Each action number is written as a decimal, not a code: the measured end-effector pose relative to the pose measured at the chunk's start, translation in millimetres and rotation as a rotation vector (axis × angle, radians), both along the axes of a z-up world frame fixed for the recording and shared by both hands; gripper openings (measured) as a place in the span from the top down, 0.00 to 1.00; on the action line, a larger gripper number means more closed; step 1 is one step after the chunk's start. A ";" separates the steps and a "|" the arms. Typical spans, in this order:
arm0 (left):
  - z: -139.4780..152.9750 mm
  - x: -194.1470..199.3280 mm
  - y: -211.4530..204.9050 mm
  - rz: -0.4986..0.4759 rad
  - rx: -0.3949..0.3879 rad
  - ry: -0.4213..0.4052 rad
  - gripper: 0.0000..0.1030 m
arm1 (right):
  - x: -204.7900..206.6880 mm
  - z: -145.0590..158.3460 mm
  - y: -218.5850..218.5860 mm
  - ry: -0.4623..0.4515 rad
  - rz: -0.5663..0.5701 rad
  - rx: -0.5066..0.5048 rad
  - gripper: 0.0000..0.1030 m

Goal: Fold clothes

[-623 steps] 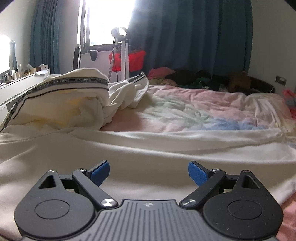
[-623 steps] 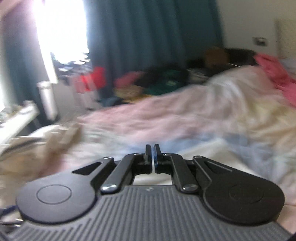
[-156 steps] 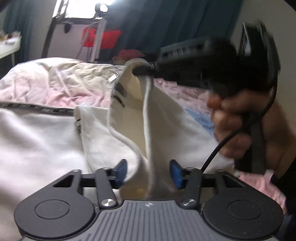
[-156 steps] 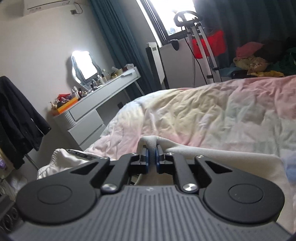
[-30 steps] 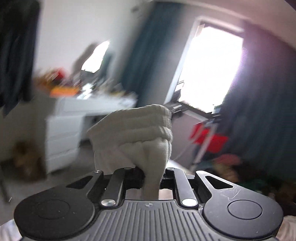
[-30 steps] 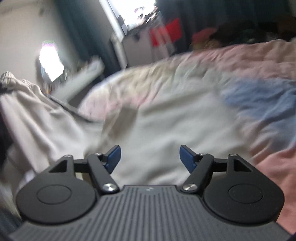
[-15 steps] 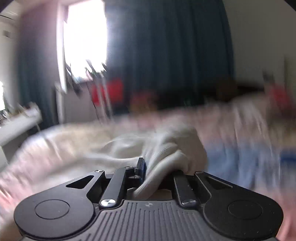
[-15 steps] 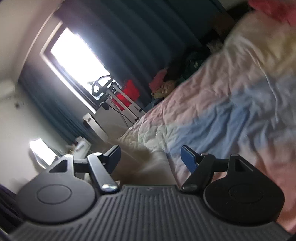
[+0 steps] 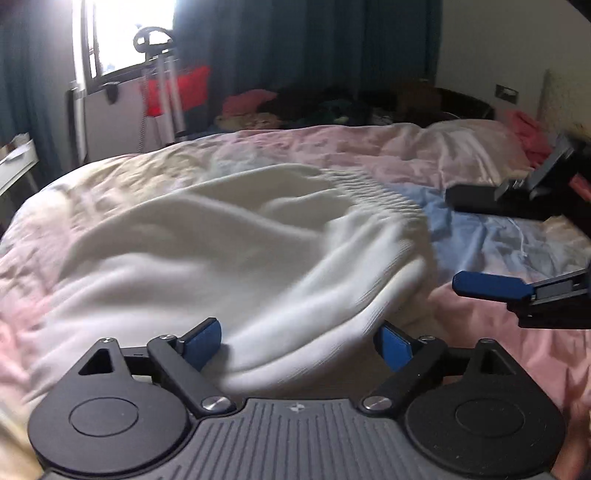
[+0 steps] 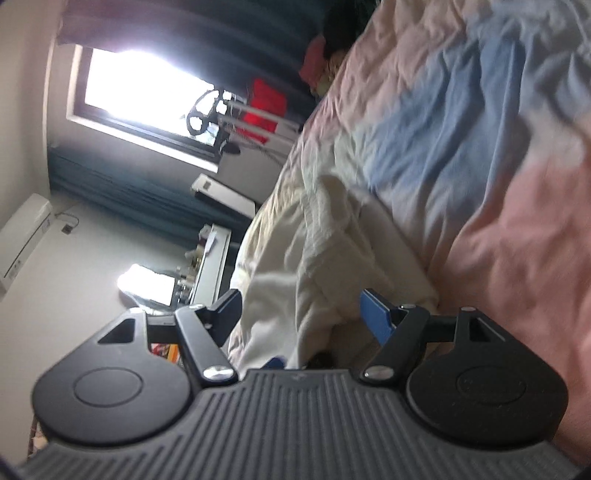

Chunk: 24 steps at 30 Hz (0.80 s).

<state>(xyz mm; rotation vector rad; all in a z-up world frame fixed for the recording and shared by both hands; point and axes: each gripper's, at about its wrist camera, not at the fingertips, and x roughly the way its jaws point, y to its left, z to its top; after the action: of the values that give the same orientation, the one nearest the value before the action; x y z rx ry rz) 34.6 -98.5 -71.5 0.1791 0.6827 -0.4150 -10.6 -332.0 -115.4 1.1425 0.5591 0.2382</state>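
A cream-white knitted garment with a ribbed hem (image 9: 236,251) lies bunched and rumpled across the pastel quilted bedspread of pink, blue and pale yellow patches (image 9: 491,236), its ribbed edge curling over toward the blue patch. The left gripper (image 9: 297,341) sits low over the near folds with its jaws opening — the blue pads stand wide on either side of a thick fold of the cloth, and neither pad presses on it. The right gripper (image 10: 301,308) is rolled well onto its side, so that the room looks tipped in its view; its jaws stand apart, released, with a loose flap of the same garment hanging between the blue pads without being pinched. From the left wrist's view that right gripper (image 9: 484,286) reaches in from the right edge, just beyond the garment's hem. Behind the bed hang dark teal curtains (image 9: 306,48) beside a bright window (image 9: 122,33), and a white dressing table (image 10: 212,258) stands against the wall.
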 end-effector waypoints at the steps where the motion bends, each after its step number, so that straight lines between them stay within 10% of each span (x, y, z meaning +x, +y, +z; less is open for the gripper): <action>1: 3.6 -1.5 13.0 0.004 -0.013 0.002 0.11 | 2.2 -1.5 4.4 0.005 0.013 0.015 0.29; 11: 20.7 -43.6 98.9 0.282 -0.177 -0.107 0.09 | 33.0 -33.1 48.7 0.083 -0.010 0.180 0.30; 16: 13.0 -25.0 108.0 0.320 -0.161 -0.052 0.09 | 44.0 -24.1 50.2 0.016 -0.107 0.064 0.52; 24: -1.2 -13.5 109.5 0.311 -0.152 0.005 0.09 | 67.9 -24.5 59.5 0.036 -0.154 -0.094 0.57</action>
<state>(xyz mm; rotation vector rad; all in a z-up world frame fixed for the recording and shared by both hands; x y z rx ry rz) 21.1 11.0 -72.7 -0.0719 0.6685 -0.1676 57.3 -272.5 -139.9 1.0948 0.5061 0.0579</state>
